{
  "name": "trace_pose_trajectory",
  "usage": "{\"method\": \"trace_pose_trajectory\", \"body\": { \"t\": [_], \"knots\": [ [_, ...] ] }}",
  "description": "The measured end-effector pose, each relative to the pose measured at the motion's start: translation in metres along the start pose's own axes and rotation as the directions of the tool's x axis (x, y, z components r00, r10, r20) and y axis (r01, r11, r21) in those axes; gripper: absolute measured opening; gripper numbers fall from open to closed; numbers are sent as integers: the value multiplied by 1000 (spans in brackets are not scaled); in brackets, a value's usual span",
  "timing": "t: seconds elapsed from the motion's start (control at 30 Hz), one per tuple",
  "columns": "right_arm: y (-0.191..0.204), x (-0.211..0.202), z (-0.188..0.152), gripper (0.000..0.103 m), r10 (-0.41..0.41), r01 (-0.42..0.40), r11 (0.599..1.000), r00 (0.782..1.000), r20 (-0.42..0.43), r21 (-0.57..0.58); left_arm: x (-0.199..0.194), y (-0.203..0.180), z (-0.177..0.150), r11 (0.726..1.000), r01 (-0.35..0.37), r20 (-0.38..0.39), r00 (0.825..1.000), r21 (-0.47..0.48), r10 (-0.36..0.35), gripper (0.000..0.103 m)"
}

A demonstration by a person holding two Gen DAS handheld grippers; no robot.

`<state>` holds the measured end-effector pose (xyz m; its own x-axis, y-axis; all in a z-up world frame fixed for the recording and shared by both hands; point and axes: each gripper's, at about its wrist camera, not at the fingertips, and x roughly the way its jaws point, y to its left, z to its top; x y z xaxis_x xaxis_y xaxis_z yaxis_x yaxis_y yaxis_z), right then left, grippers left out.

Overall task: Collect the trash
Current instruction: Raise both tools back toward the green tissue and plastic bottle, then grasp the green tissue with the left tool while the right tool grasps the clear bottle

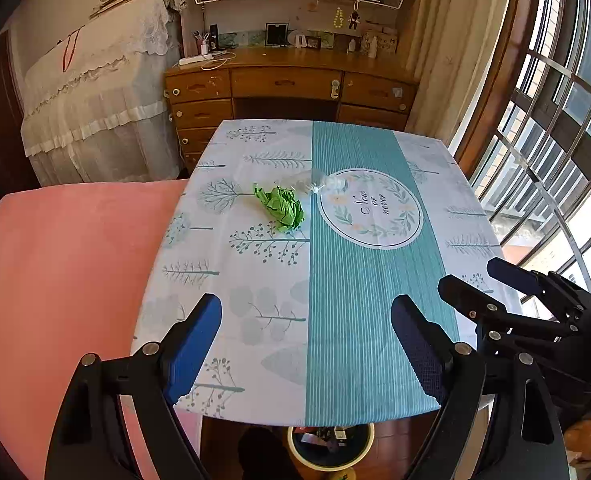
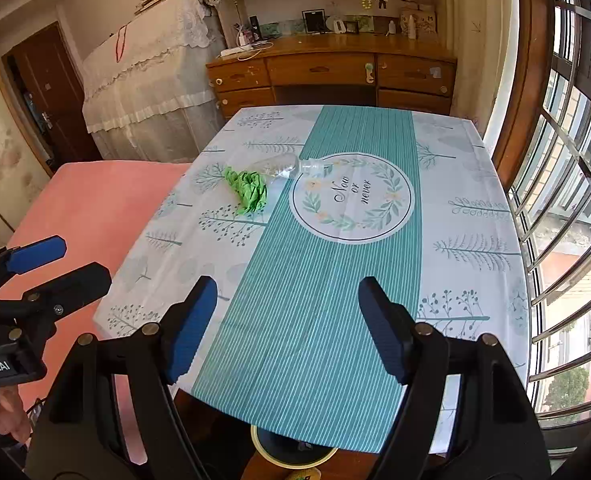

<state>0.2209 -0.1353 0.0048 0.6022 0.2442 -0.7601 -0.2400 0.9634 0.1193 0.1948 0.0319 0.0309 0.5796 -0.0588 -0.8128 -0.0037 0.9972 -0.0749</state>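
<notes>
A crumpled green paper ball point(image 1: 281, 206) point(image 2: 248, 190) lies on the patterned tablecloth point(image 1: 255, 280) point(image 2: 475, 200), left of the teal stripe. Just behind it lies a clear plastic bottle point(image 1: 315, 182) point(image 2: 285, 166) on its side. My left gripper point(image 1: 306, 312) stands open over the table's near edge, with nothing between its fingers. My right gripper point(image 2: 288, 294) is open and empty too, also at the near edge. Each gripper shows in the other's view: the right one point(image 1: 475, 276) and the left one point(image 2: 79, 260). A bin point(image 1: 331, 446) point(image 2: 295, 454) with a pale rim sits on the floor under the near edge.
A pink-covered surface point(image 1: 63, 280) point(image 2: 95, 208) adjoins the table's left side. Behind the table stands a wooden desk point(image 1: 291, 80) point(image 2: 335, 64) with drawers and shelves. A barred window point(image 1: 555, 120) point(image 2: 567, 160) runs along the right. A lace-covered cabinet point(image 1: 95, 92) stands at back left.
</notes>
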Motion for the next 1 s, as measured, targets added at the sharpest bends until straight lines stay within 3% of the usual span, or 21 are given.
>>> {"method": "trace_pose_trajectory", "body": {
  "t": [0.13,0.33,0.57,0.73,1.0],
  "knots": [
    [0,30,20,71,-50,51,997,999,-18,53,35,16,28,999,31,-18,999,28,-30,88],
    [-7,85,48,71,-90,101,976,994,-68,191,108,54,81,995,94,-110,990,27,-90,88],
    [-22,155,60,63,-135,174,932,981,-140,318,214,83,121,987,161,-241,957,-21,-162,85],
    [-25,188,64,62,-152,202,911,975,-163,360,291,85,129,981,182,-340,921,-62,-192,75],
    [-24,210,70,62,-153,210,897,973,-174,388,353,77,135,980,178,-405,892,-91,-200,67]
  ]
}}
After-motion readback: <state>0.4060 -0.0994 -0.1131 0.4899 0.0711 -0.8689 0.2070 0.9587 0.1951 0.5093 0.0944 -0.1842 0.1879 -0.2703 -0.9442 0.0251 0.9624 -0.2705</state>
